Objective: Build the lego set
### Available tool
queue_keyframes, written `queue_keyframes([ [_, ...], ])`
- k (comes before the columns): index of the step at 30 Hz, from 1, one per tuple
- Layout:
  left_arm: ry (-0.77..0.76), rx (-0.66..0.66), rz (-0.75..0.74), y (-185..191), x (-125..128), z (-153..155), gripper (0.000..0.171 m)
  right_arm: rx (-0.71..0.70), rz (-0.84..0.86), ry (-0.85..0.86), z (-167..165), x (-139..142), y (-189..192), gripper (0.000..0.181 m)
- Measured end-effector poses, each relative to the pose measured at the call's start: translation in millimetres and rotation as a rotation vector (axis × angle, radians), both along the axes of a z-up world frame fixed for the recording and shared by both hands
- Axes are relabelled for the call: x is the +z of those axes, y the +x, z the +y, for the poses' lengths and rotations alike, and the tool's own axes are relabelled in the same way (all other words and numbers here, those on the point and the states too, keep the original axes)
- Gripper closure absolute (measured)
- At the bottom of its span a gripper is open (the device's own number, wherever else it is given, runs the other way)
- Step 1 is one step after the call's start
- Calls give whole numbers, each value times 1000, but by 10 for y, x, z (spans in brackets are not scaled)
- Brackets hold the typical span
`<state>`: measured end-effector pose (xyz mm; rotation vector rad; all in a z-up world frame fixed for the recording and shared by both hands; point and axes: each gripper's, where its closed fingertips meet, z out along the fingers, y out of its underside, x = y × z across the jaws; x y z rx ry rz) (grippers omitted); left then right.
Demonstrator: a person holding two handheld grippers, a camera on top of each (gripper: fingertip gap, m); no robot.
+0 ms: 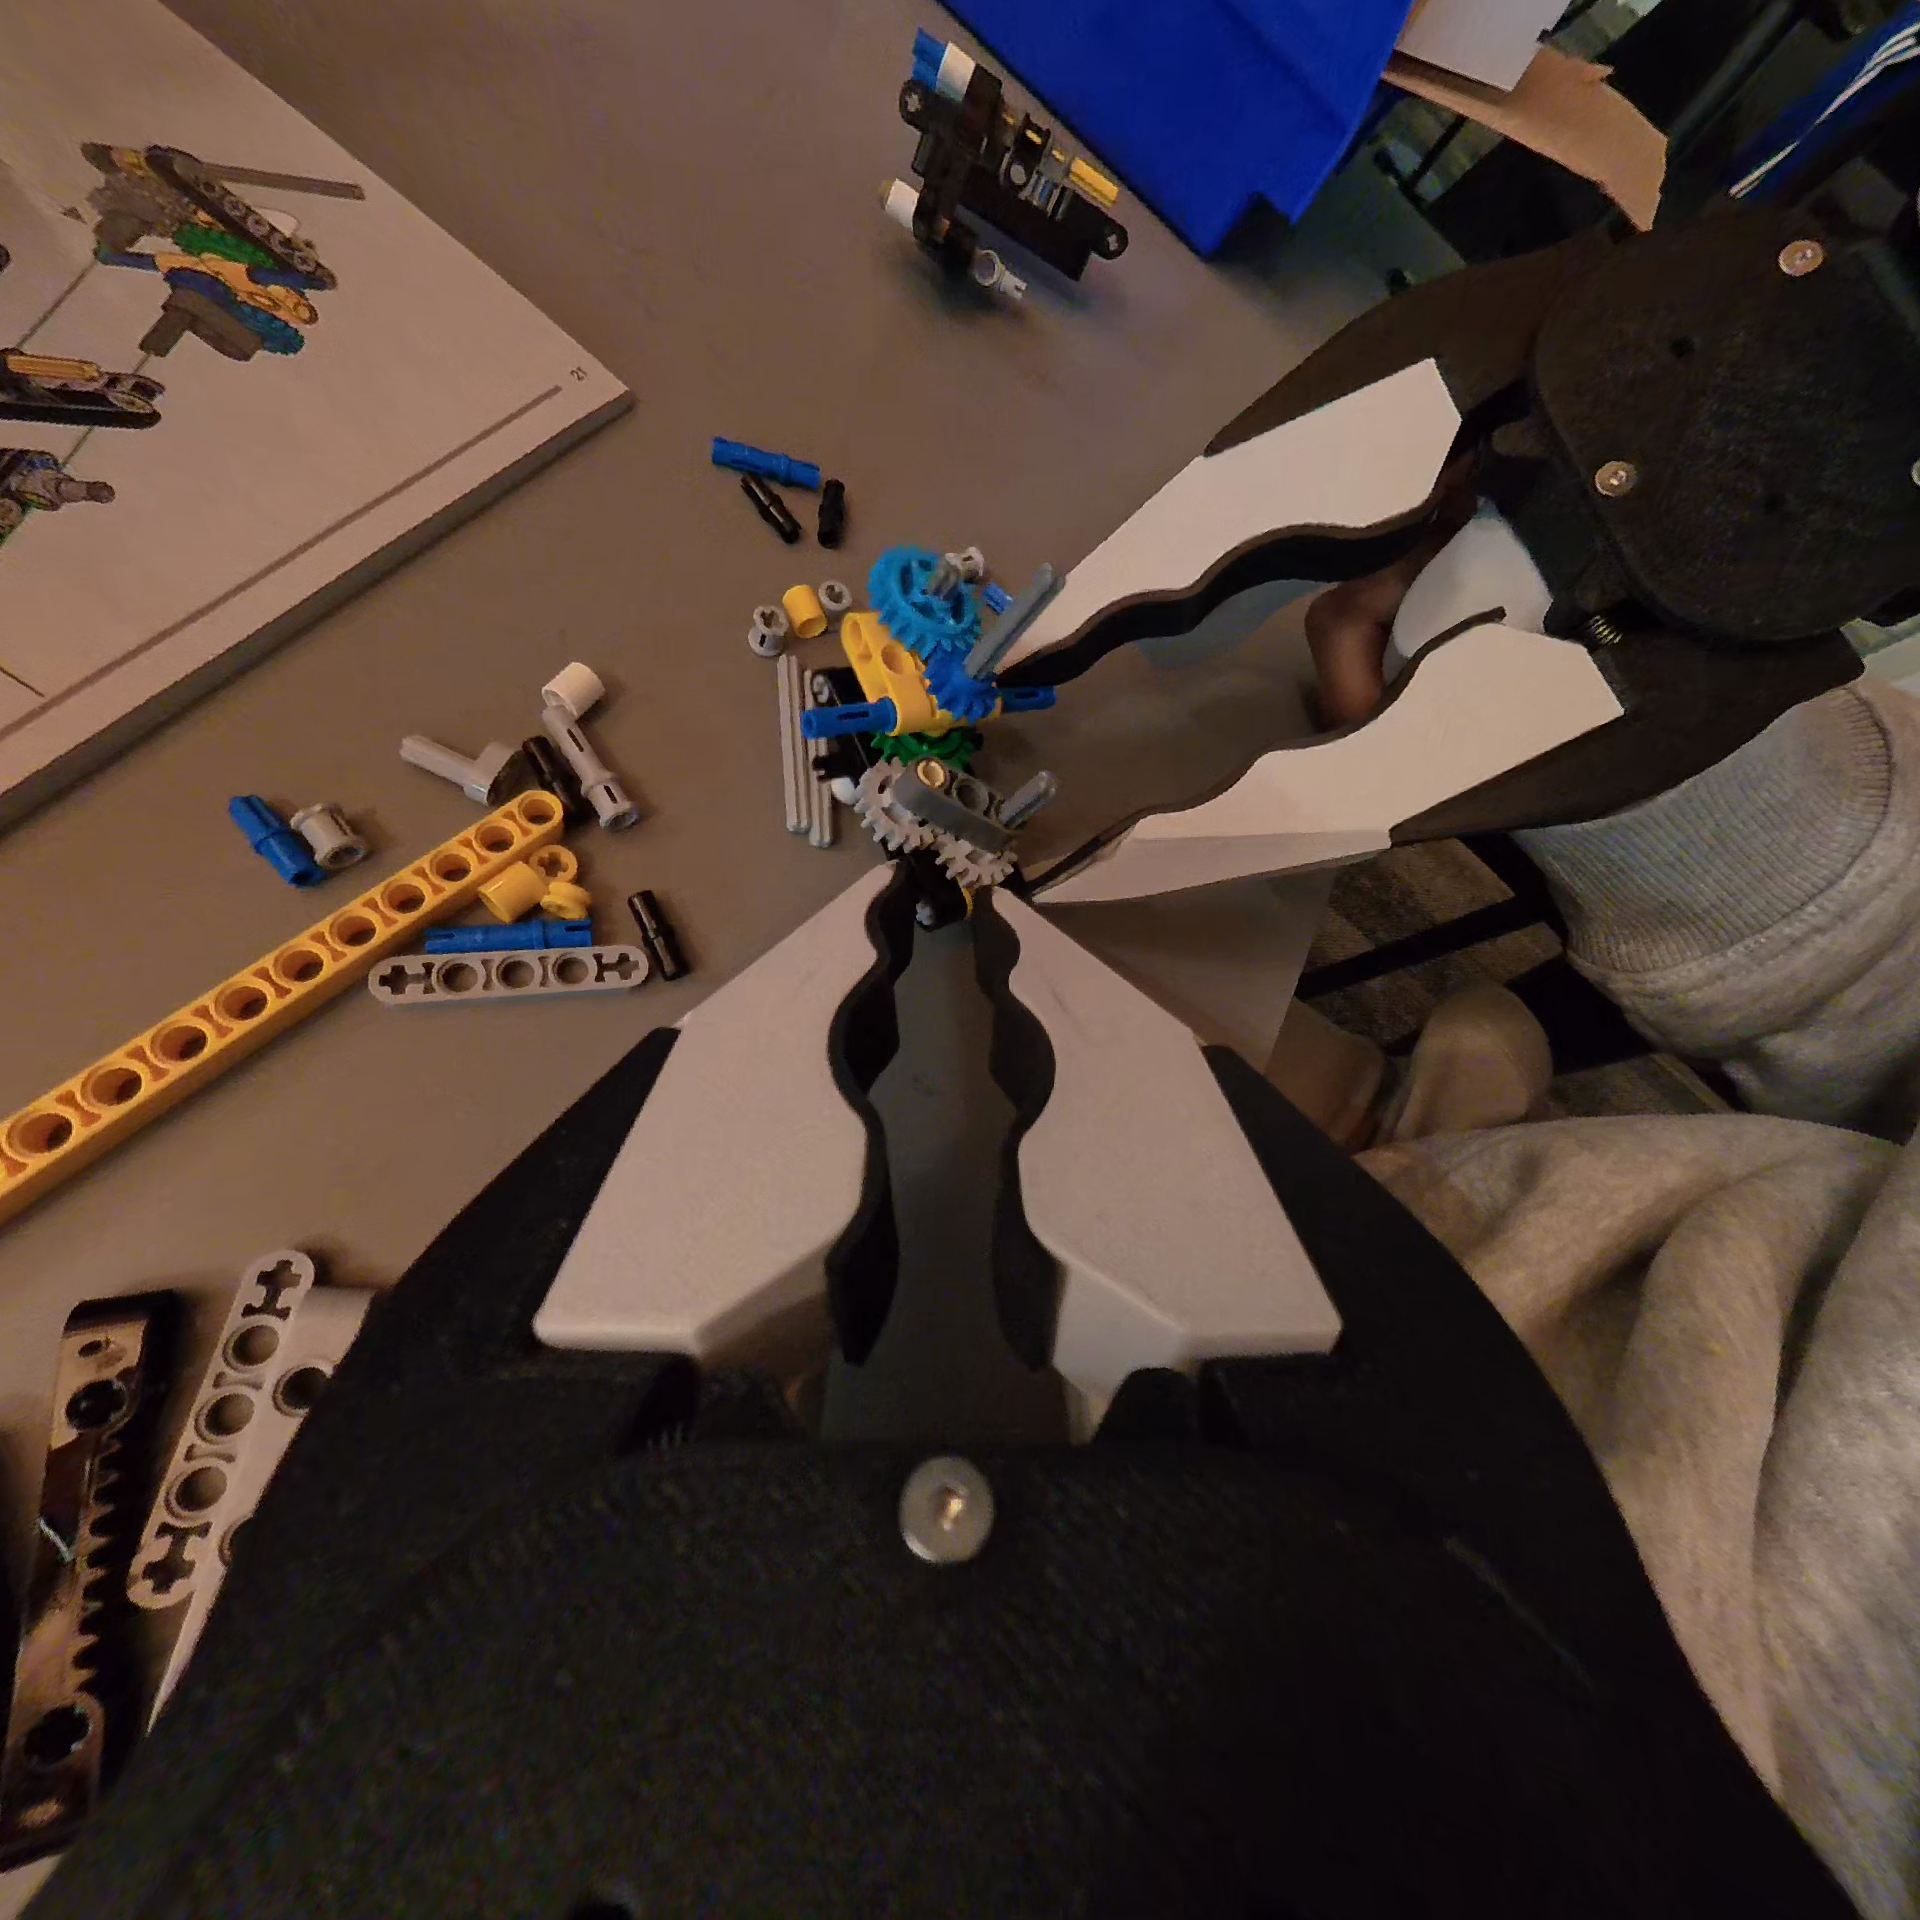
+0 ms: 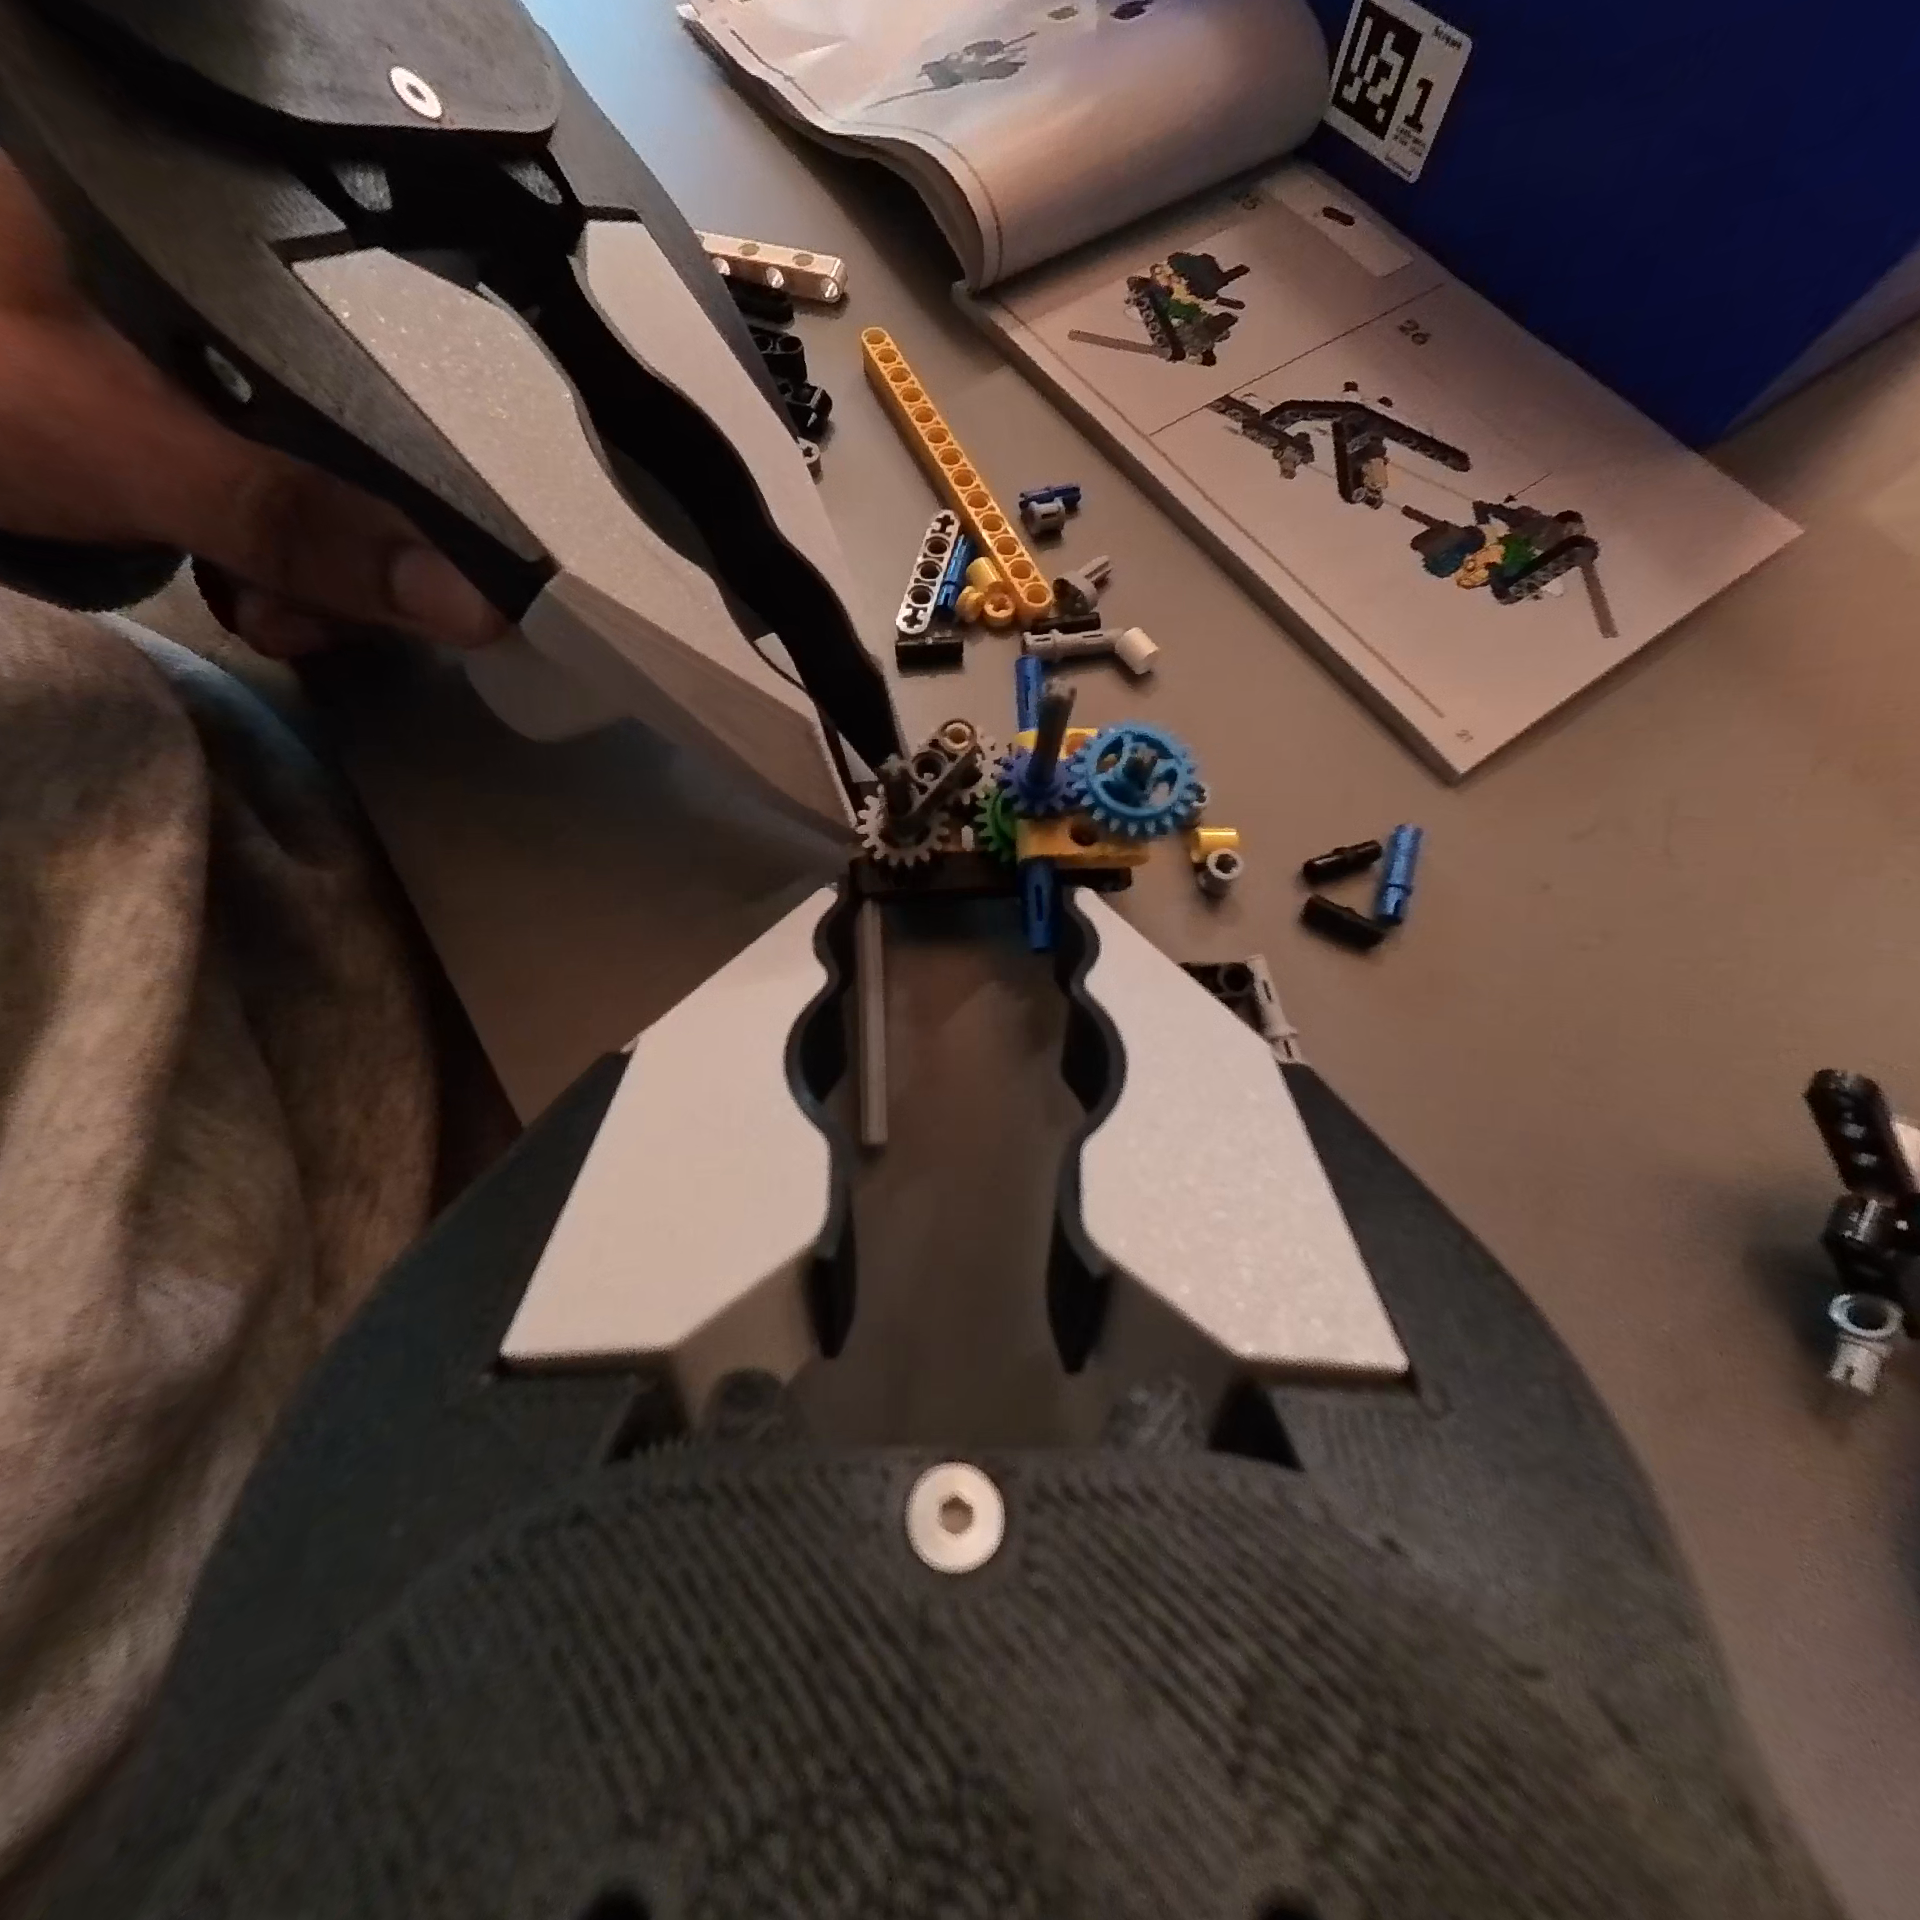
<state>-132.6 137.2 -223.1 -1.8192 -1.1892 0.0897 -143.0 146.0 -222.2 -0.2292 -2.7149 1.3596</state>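
A small gear assembly (image 1: 914, 707) has a blue gear, a yellow block, a green gear, a grey gear and a black base beam, and it is held just above the grey table (image 1: 644, 260). My left gripper (image 1: 940, 899) is shut on the black beam end by the grey gear. It enters the right wrist view from the upper left (image 2: 878, 800). My right gripper (image 2: 966, 904) closes across the assembly (image 2: 1039, 810), one finger at each side of its base. In the left wrist view it comes in from the right (image 1: 1023, 769). A grey axle (image 2: 873, 1039) shows in its finger gap.
An open instruction booklet (image 1: 260, 416) lies far left. A long yellow beam (image 1: 260, 987), a grey thin beam (image 1: 509, 975), pins (image 1: 769, 462) and bushes are scattered nearby. A black sub-assembly (image 1: 997, 177) sits by a blue bin (image 1: 1195, 94). A black gear rack (image 1: 73, 1558) lies near left. Both grippers' tips are close together, under 4 cm apart. Left tips and right tips are each some 20 centimeters from the black sub-assembly (image 1: 997, 177).
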Motion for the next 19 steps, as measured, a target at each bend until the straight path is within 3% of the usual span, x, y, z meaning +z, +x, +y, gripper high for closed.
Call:
queue_keyframes([
  [19,31,14,-8,20,15,-28,147,-14,-1,-23,8,29,-21,138],
])
